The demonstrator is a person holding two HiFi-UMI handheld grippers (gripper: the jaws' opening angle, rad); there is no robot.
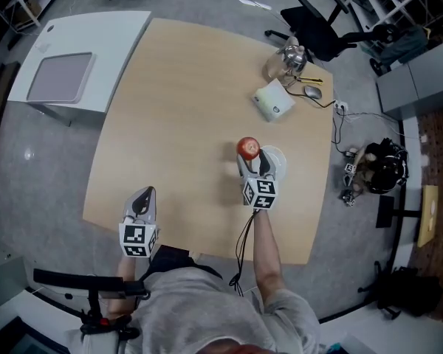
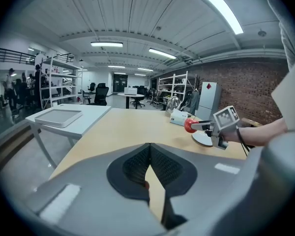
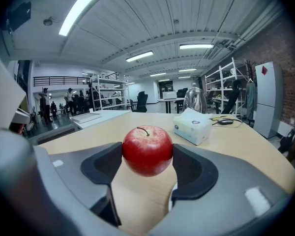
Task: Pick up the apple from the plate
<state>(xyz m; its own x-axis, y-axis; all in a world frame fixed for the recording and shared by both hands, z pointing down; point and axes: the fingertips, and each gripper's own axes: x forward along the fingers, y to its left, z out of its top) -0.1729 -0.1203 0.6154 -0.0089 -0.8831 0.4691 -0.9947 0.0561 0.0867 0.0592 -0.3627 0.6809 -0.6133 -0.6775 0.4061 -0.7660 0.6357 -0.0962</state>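
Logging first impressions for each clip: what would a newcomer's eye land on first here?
The red apple, clamped between the right gripper's jaws, held just beside the white plate toward the table's right side. Next, the left gripper, shut and empty, at the table's near edge.

The apple [image 3: 147, 156] is shown deep red, flecked with pale speckles. The plate [image 1: 279, 155] is white and the table [image 1: 170, 102] is pale wood. The right gripper [image 3: 147, 168] and left gripper [image 2: 148, 171] are finished in grey, with black pads [image 3: 102, 165]. Each marker cube [image 1: 259, 192] is patterned in black-and-white squares. The box [image 3: 192, 126] appears white, perhaps faintly green.
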